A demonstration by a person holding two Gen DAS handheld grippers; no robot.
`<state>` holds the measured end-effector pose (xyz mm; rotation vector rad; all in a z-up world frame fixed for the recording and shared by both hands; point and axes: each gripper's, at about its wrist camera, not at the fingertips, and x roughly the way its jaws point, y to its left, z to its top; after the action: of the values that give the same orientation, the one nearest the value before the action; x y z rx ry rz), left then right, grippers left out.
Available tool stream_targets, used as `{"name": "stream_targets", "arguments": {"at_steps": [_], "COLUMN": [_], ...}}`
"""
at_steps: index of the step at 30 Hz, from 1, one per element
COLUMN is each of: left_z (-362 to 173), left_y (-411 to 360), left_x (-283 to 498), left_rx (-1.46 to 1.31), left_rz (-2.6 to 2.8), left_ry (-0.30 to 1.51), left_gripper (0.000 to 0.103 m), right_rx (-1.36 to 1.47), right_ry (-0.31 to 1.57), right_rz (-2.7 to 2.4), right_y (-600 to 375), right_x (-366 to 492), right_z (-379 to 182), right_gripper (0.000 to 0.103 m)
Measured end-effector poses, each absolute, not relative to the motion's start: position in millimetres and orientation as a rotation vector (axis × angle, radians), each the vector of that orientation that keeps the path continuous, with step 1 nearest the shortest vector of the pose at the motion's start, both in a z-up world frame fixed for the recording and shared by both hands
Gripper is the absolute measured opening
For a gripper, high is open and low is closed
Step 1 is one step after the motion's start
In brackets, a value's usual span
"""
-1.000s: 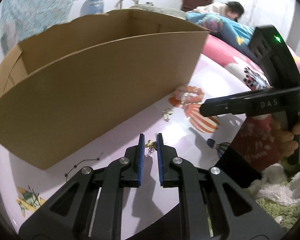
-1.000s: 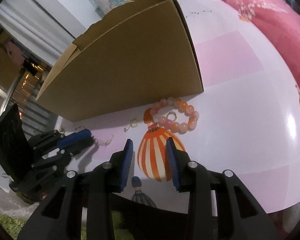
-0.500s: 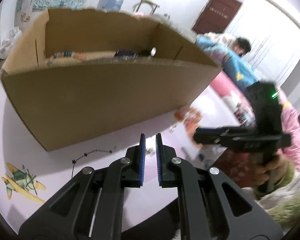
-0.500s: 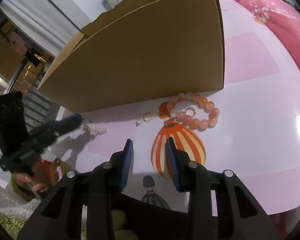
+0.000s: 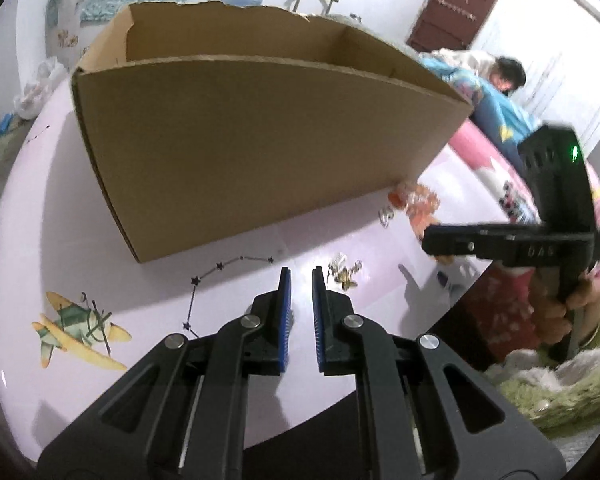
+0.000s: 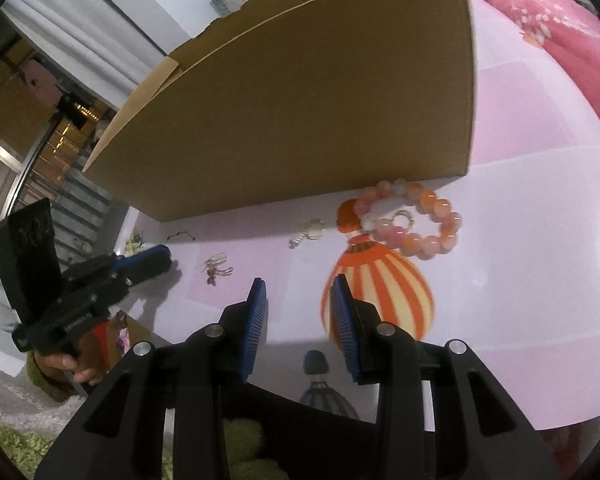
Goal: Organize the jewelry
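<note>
A large open cardboard box [image 5: 260, 136] stands on the pink table [image 5: 60, 208]; it also shows in the right wrist view [image 6: 320, 100]. A small gold earring pair [image 5: 344, 274] lies just right of my left gripper [image 5: 301, 272], which is slightly open and empty. The earrings also show in the right wrist view [image 6: 216, 266]. An orange-pink bead bracelet [image 6: 412, 220] with a gold ring [image 6: 404, 218] inside it lies by the box's corner. Another gold piece [image 6: 310, 232] lies left of it. My right gripper [image 6: 300, 288] is open and empty, short of the bracelet.
The table carries printed pictures: a striped balloon [image 6: 376, 292], a plane [image 5: 76, 328], a star line [image 5: 220, 272]. A pink blanket [image 6: 560, 20] lies beyond the table. A person [image 5: 504, 76] lies at the back. Green shaggy rug [image 5: 560, 392] lies below the table edge.
My left gripper rose toward the box's opening, then came back down by the table with its jaws a little wider. The gold earrings now lie right of its tips. My right gripper drifted slightly.
</note>
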<state>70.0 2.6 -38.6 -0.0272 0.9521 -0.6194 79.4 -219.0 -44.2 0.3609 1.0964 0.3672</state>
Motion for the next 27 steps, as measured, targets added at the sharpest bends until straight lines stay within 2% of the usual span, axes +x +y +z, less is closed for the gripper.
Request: {"name": "stream_targets", "arguments": {"at_steps": [7, 11, 16, 27], "left_z": [-39.0, -38.9, -37.7, -45.3], "left_y": [-5.3, -4.5, -4.5, -14.2], "left_x": [64.4, 63.8, 66.4, 72.1], "left_rx": [0.058, 0.082, 0.106, 0.208], "left_rz": [-0.584, -0.582, -0.585, -0.573], "left_ry": [0.923, 0.912, 0.893, 0.871], "left_gripper": [0.01, 0.016, 0.018, 0.018], "right_rx": [0.257, 0.201, 0.138, -0.032], "right_ry": [1.095, 1.101, 1.091, 1.04], "right_rz": [0.423, 0.425, 0.395, 0.447], "right_y": [-187.6, -175.3, -162.4, -132.8], "right_x": [84.8, 86.6, 91.0, 85.1], "right_z": [-41.9, -42.4, -40.5, -32.7], "right_gripper": [0.034, 0.036, 0.036, 0.036]}}
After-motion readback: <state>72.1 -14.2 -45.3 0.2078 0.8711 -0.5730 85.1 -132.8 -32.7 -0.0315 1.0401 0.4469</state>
